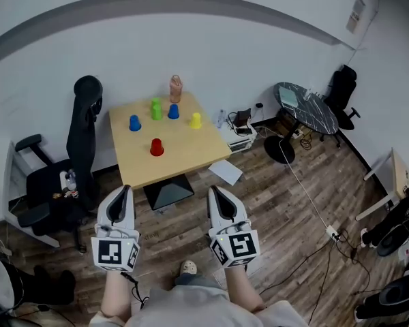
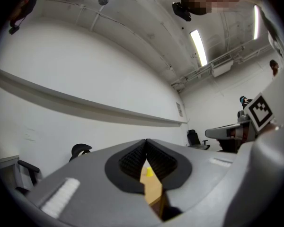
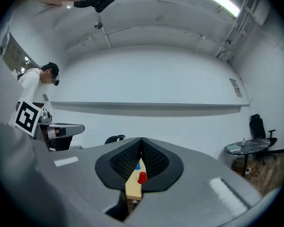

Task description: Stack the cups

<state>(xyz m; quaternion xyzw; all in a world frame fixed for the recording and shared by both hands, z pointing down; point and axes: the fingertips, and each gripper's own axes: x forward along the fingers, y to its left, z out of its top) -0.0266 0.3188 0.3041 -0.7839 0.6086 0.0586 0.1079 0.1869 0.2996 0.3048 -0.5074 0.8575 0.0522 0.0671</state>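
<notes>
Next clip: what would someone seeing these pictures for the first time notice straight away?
The bright little cups spread over the light wooden table by the white wall stand out: a red cup nearest, with blue cups, a green cup and a yellow cup behind it. In the foreground, the left gripper and right gripper point at the table side by side, short of it, both shut and empty.

On my tan table (image 1: pixel 191 157) I see a red cup (image 1: pixel 157 147) at six o'clock, a blue cup (image 1: pixel 134 122) at ten, a second blue cup (image 1: pixel 173 112) at one, a green cup (image 1: pixel 156 110) at eleven and a yellow cup (image 1: pixel 195 120) at two.
</notes>
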